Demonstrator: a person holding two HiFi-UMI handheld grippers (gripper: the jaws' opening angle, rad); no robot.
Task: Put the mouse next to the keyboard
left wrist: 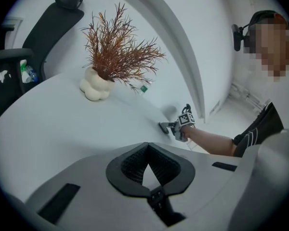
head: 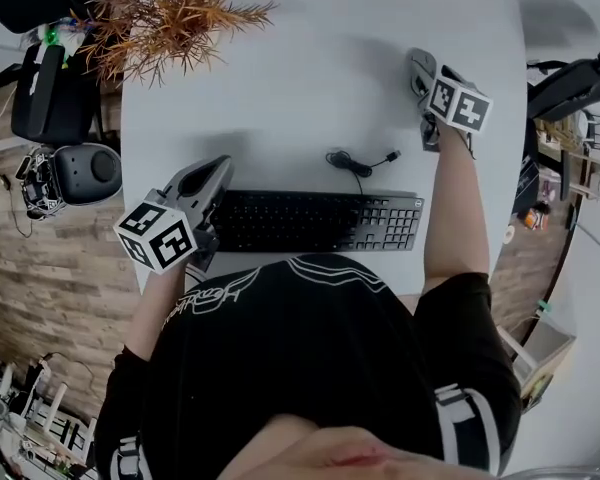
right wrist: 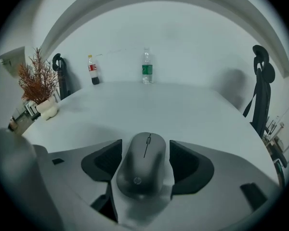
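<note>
A dark grey mouse (right wrist: 143, 165) lies on the white table (head: 310, 88) between the jaws of my right gripper (right wrist: 145, 160). The jaws stand open, with a gap to the pads (right wrist: 105, 160) on either side of the mouse. In the head view this gripper (head: 423, 83) is at the table's far right, beyond the black keyboard (head: 320, 220), and hides the mouse. My left gripper (head: 212, 178) hovers at the keyboard's left end. Its pads (left wrist: 135, 163) meet with nothing between them.
A coiled black cable (head: 358, 160) lies just behind the keyboard. A dried plant (head: 165, 13) in a white vase (left wrist: 94, 86) stands at the far left corner. Two bottles (right wrist: 146, 66) stand at the table's far edge. Office chairs (head: 60, 98) flank the table.
</note>
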